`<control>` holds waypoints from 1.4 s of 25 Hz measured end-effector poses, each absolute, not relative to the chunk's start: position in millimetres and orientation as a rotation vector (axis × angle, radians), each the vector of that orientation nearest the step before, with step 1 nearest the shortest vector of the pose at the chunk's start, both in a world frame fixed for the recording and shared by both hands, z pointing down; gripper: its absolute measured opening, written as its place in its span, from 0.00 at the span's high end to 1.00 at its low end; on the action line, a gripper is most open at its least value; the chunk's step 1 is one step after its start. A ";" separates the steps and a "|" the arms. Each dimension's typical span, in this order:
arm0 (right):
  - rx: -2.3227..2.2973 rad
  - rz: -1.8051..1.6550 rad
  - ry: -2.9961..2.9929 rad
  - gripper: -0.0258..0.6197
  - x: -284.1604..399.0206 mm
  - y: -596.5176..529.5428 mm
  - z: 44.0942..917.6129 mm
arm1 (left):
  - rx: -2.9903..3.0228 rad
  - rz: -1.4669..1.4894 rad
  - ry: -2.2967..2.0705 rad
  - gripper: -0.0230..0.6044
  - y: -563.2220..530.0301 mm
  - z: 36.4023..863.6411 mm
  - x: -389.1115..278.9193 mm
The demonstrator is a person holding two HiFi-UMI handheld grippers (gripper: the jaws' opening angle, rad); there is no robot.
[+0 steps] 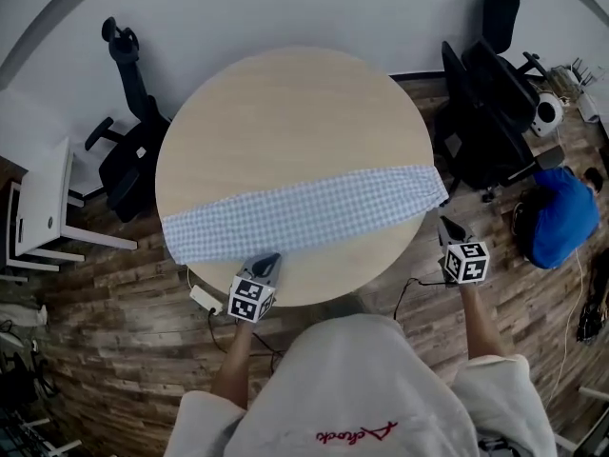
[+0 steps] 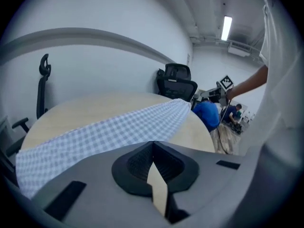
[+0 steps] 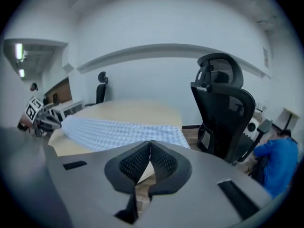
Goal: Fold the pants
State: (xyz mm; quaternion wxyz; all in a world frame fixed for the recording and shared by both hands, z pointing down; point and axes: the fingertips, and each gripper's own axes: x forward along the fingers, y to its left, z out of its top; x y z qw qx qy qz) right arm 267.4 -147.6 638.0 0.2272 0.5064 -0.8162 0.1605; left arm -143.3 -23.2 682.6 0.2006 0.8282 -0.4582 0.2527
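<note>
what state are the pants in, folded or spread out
Spread out: the pants lie flat as one long strip across the table. Whether the legs are stacked, cannot tell.

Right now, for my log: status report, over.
Left gripper shut, empty. Right gripper shut, empty. Checked pants lie in a strip across round table, not gripped. Nothing in the way.

Bare forearms reaching forward, left hand-held gripper jaws together, empty, right hand-held gripper closed, empty
</note>
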 end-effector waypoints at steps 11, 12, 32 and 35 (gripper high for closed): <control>1.683 0.730 -2.354 0.91 266.0 -97.7 627.2 | 2.421 0.414 -1.162 0.91 -18.1 654.0 -40.2; 1.684 0.733 -2.353 0.91 268.1 -99.3 628.4 | 2.429 0.420 -1.151 0.91 -19.5 652.4 -32.3; 1.568 1.320 -2.493 0.62 333.0 -201.9 725.2 | 2.384 0.769 -1.184 0.91 -88.4 654.4 93.0; 1.571 1.452 -2.493 0.60 334.4 -219.3 742.0 | 2.365 0.851 -1.184 0.91 -90.8 659.1 105.3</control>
